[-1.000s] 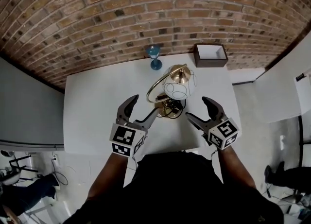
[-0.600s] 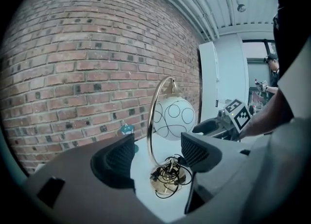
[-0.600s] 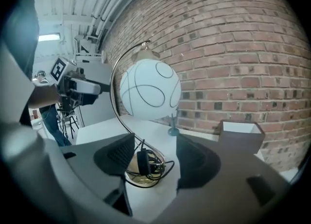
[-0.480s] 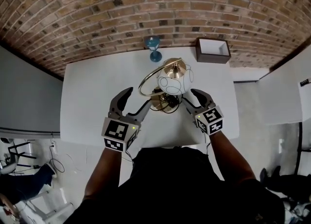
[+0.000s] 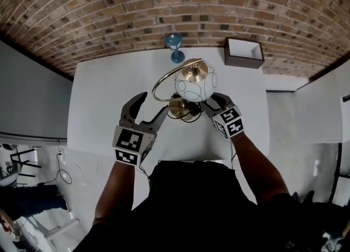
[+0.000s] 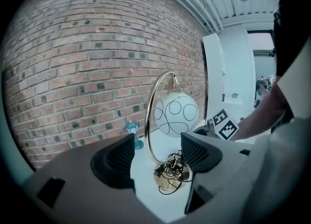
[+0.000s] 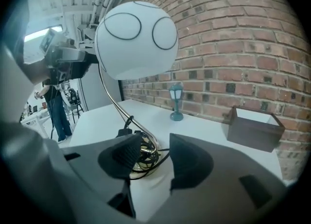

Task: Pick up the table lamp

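One table lamp stands upright near the middle of the white table, at 12 o'clock from the person. It has a white globe drawn over with thin black loops and capped in brass, hung from a slim brass hoop that rises off a round brass base. A black cord lies coiled in a loose tangle on that base. The right gripper sits at about 4 o'clock of the base, low under the globe. Its jaws have just been closing to a narrow gap, yet in its own view the pads press on nothing, and the base and cord lie just beyond the tips. The left gripper waits at 8 o'clock, near the base but apart from it, its jaws spread wide after closing a little, with the hoop and base framed between them and untouched. This reads as the approach, with the lift not yet begun. The next move likely calls for a firm hold on the hoop's lower stem or the base rim, clear of the cord. A small blue lantern ornament stands at 12 o'clock of the lamp, and a brown box at 2 o'clock, both before the brick wall.
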{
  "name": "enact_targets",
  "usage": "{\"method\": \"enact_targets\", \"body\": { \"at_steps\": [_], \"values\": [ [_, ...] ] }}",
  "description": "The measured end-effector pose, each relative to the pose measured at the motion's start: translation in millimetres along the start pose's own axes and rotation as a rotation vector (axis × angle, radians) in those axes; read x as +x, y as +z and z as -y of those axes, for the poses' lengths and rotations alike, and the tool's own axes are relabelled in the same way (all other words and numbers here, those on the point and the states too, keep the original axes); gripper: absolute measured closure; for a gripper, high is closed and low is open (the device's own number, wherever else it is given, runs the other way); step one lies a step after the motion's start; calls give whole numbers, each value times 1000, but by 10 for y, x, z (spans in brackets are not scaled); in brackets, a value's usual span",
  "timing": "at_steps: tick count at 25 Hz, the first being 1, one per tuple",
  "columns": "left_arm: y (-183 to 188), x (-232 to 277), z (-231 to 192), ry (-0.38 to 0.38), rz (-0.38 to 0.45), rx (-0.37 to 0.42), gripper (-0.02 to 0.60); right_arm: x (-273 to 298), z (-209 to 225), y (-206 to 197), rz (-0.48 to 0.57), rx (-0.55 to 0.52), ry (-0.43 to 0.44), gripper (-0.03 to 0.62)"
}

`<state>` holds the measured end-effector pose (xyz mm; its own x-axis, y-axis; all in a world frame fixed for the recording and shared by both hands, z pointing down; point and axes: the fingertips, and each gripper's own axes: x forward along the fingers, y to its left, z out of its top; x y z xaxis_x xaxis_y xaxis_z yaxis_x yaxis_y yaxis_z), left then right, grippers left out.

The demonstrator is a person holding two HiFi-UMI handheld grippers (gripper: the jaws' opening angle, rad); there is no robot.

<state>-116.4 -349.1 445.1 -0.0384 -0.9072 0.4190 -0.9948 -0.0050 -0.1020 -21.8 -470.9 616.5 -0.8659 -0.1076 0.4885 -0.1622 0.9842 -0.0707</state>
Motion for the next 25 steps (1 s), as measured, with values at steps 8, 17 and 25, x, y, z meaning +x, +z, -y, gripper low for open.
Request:
{"method": "enact_targets", "body": {
  "at_steps": [8,17,25],
  "values": [
    [-10,35,-35,25,-1,-16,311,313,57,-152,-72,-70,22,423],
    [22,77,-60,37,-15,-6,334,588,31,-284,-125,-118,35,487],
    [42,100,-90,37,-21,-6,348,687,-31,-346,-164,-143,75,508]
  ]
}}
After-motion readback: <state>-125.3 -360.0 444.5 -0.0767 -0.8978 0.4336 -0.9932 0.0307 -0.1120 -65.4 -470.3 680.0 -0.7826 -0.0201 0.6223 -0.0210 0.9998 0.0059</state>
